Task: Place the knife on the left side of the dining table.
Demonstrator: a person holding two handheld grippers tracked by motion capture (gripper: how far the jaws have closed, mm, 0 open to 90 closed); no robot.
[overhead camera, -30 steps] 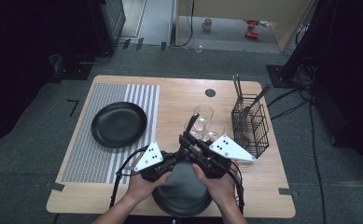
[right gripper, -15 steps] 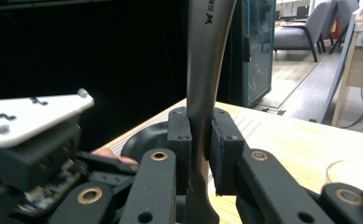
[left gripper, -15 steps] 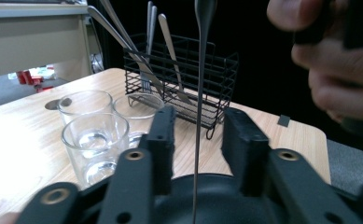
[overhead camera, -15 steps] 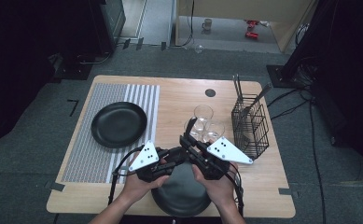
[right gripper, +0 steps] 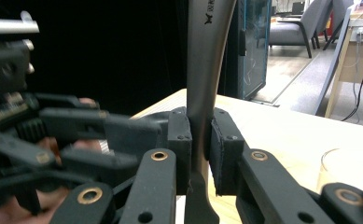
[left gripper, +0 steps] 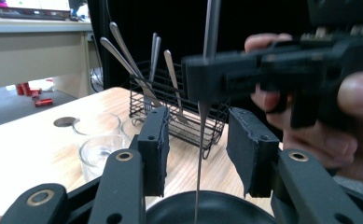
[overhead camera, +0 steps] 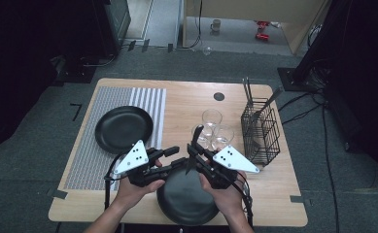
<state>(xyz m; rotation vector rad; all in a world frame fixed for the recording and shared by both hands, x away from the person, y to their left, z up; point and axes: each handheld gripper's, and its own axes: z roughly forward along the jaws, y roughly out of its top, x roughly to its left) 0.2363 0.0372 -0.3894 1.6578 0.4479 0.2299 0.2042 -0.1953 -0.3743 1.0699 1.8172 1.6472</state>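
My right gripper is shut on a steel utensil, which stands upright over the near black plate. My left gripper faces it from the left. Its jaws have just been opening and now stand open. The utensil's thin lower end hangs in the gap between the pads and touches neither. The plate's rim lies just below.
A second black plate rests on a striped mat at the left. Three clear glasses stand just beyond the grippers. A black wire basket with several pieces of cutlery stands at the right.
My left gripper's jaws have opened off the utensil, and that hand has drawn slightly left. My right gripper has stayed put with the utensil in it.
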